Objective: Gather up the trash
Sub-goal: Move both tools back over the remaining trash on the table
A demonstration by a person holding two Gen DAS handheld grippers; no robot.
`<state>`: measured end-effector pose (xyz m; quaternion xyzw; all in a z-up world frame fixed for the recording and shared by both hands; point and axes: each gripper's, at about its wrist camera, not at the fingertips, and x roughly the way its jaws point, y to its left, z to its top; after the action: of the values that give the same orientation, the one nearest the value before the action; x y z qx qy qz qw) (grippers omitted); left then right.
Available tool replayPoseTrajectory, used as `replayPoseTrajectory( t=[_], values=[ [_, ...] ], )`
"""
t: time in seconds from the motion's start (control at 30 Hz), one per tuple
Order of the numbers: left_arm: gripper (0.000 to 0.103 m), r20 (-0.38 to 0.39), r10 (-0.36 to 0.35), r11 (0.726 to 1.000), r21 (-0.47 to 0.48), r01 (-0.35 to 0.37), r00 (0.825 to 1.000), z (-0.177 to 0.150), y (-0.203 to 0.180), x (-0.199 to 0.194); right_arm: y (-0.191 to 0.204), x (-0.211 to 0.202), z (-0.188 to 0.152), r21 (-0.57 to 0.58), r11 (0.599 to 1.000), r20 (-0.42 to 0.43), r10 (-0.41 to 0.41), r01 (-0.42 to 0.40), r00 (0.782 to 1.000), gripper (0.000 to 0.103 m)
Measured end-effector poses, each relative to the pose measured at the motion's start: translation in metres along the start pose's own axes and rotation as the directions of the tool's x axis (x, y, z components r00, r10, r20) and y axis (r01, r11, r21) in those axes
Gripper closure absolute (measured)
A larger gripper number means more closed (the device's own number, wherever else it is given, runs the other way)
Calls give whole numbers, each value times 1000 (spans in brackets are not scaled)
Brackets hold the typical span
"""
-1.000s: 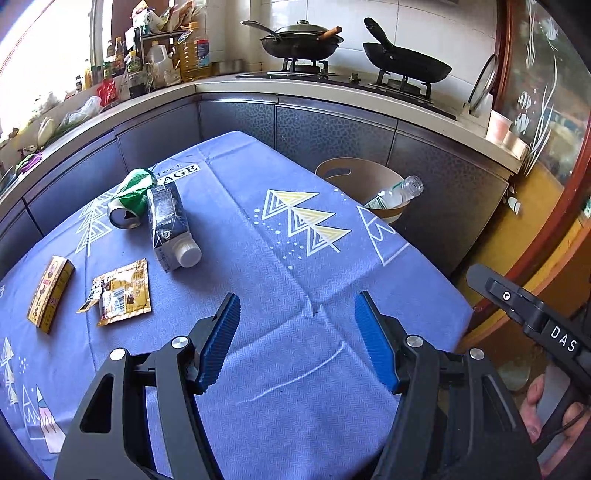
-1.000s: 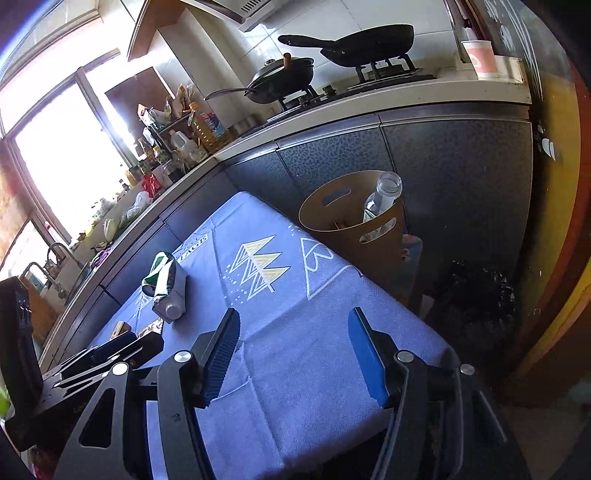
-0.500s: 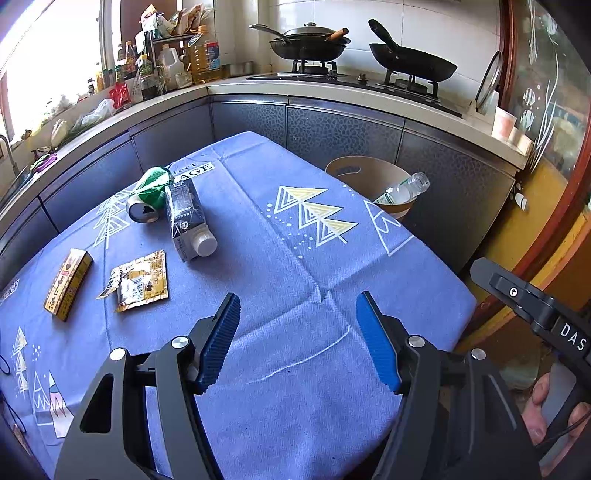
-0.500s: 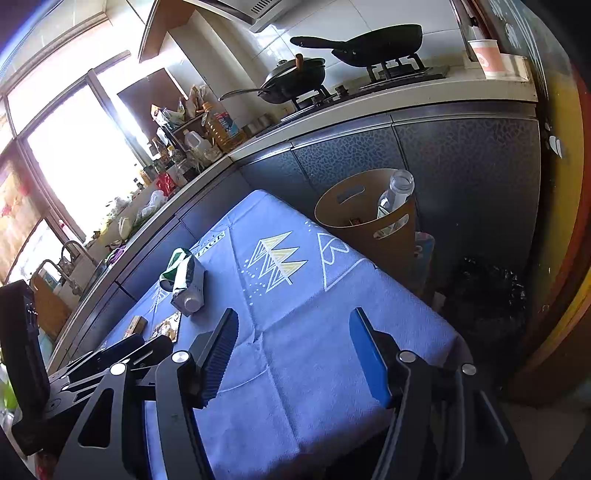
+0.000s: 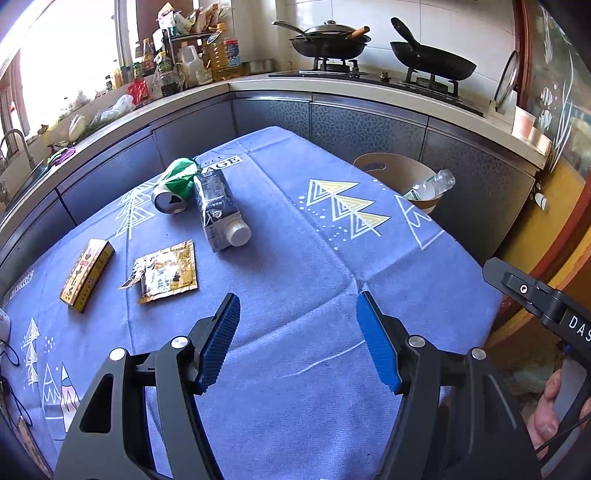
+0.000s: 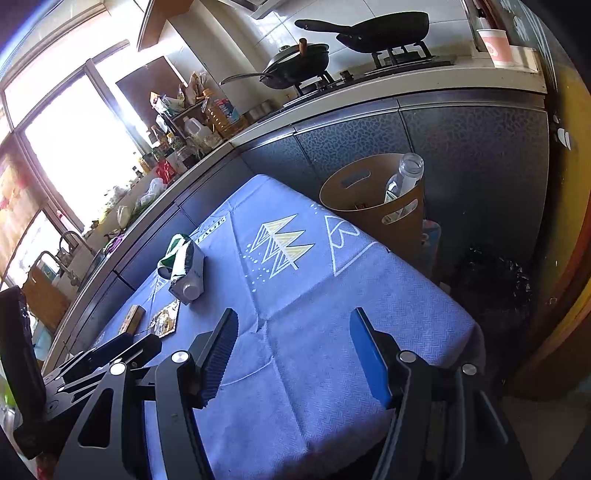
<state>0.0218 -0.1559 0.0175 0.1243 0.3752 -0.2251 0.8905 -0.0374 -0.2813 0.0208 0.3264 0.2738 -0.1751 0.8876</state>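
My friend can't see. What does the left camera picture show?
The open, empty left gripper hovers over a blue tablecloth with trash: a carton, a can, a wrapper and a small box. A brown bin holds a bottle.

You are in a kitchen lit by a bright window (image 5: 62,66). Left of the gas stove (image 5: 373,72) with its two black woks (image 5: 432,61), oil bottles (image 5: 221,51) crowd the pale worktop (image 5: 369,86). Below the stove run dark grey cabinet doors (image 5: 362,125); behind it, white wall tiles (image 5: 443,18).
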Motion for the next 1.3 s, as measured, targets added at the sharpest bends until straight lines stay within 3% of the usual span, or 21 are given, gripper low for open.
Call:
replayPoseTrajectory(
  t=[0.57,0.97,1.3],
  values=[
    [38,-76,28,999,-43,-32,997,16,37,41,23,47,32,-59,998,-7,-2,1,1000,39],
    [38,-78,-56,998,-13,55,995,54,-1,76,2,84,67,-90,996,-64,12,-18,998,39],
    [38,-78,-125,991,-64,120,989,93,-24,119,-30,114,102,-161,983,-117,71,-89,991,39]
  ],
)
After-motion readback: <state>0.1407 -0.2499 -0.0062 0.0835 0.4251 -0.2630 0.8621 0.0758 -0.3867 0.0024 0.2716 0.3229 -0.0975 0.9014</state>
